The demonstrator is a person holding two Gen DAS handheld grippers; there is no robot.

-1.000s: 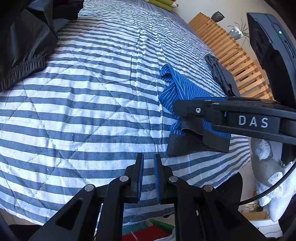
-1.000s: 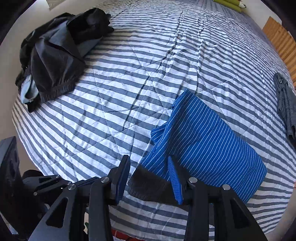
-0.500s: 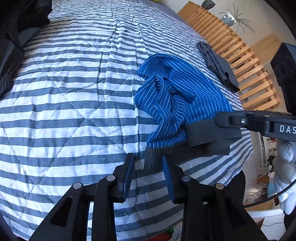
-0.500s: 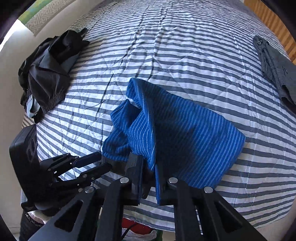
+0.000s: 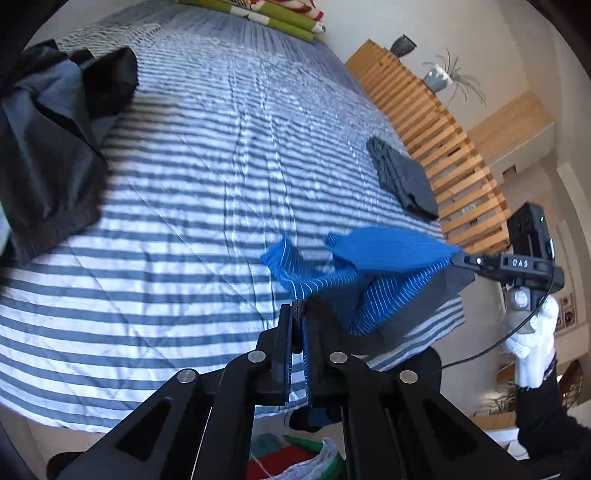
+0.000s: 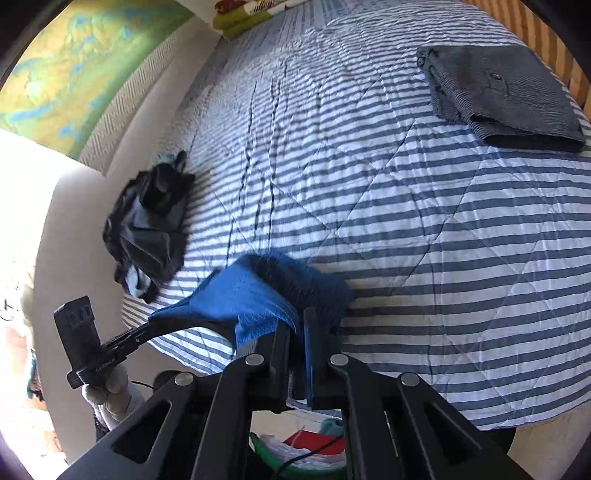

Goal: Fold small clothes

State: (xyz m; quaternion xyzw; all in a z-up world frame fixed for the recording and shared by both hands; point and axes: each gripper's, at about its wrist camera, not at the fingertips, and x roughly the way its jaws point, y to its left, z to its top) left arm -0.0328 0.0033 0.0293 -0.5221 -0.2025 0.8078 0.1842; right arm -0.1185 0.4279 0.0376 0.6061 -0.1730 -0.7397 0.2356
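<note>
Blue pinstriped shorts (image 5: 373,269) with a dark waistband hang in the air above the near edge of the striped bed, stretched between both grippers. My left gripper (image 5: 295,314) is shut on one end of the waistband. My right gripper (image 6: 297,321) is shut on the other end, and the shorts (image 6: 255,295) bunch up just beyond its tips. The right gripper (image 5: 458,258) shows at the right of the left wrist view, pinching the cloth. In the right wrist view the left gripper (image 6: 149,325) appears at lower left.
A folded grey garment (image 5: 404,179) lies at the bed's right edge (image 6: 506,92) beside a slatted wooden frame (image 5: 432,133). A heap of dark clothes (image 5: 48,147) sits at the left (image 6: 151,229). Pillows (image 5: 266,14) lie at the far end. A bag of items (image 5: 295,458) stands on the floor below.
Both grippers closed on the waistband and lifted the shorts off the bed. The shorts now hang stretched between them; the left gripper was open around the band half a second ago.
</note>
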